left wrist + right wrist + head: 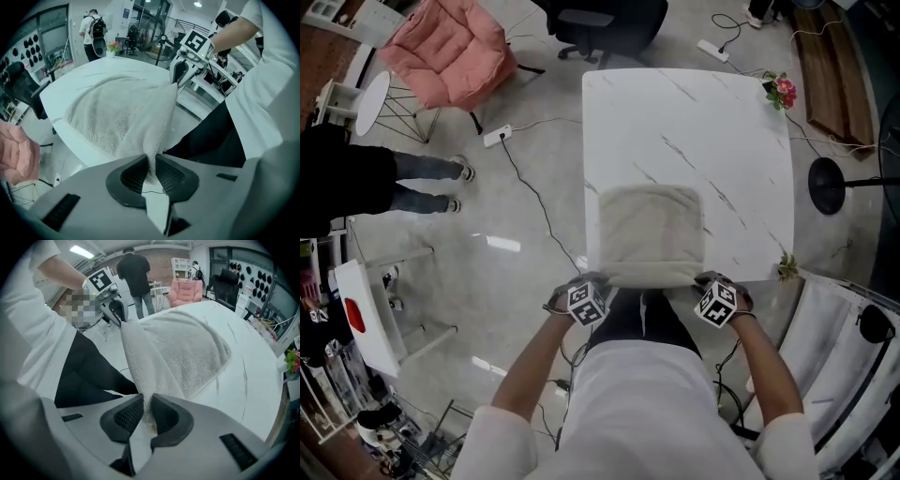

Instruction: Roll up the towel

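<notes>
Terry towel, near corners clamped in left gripper and right gripper jaws; tabletop seemingly marble.

Held both arms forward and down, with left gripper and right gripper side by side, well apart, pointed steeply downward. Clamped the fingers of each on a near corner of the towel.

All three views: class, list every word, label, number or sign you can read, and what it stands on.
None can be read.
Left marker cube: black-and-white pattern, no words.
Right marker cube: the same.
Poster in the left gripper view: too blurred to read.
</notes>
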A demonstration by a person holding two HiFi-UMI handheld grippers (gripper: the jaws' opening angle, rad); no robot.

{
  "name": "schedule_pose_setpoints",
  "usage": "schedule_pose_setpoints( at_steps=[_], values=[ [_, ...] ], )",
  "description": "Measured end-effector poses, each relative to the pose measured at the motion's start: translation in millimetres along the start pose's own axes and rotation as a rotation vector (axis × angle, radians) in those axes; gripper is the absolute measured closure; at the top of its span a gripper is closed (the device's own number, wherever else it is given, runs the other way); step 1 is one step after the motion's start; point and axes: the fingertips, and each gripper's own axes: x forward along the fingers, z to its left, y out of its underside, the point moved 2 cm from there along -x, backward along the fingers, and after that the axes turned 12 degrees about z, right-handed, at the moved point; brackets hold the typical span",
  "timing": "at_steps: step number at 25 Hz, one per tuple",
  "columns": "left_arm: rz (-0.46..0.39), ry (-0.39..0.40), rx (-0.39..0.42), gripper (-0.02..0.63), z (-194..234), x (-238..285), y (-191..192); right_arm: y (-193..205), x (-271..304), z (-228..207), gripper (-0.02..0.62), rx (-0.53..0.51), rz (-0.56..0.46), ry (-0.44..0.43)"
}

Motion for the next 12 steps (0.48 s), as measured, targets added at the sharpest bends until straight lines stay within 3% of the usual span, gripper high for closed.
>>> schedule_pose_setpoints(
  at_steps=[12],
  values=[
    [0.045,0.111,0.001,0.516,38.5,-13.3,-16.4,-25.5,-14.1,-54.2,0.503,0.049,-0.010,0.029]
  ],
)
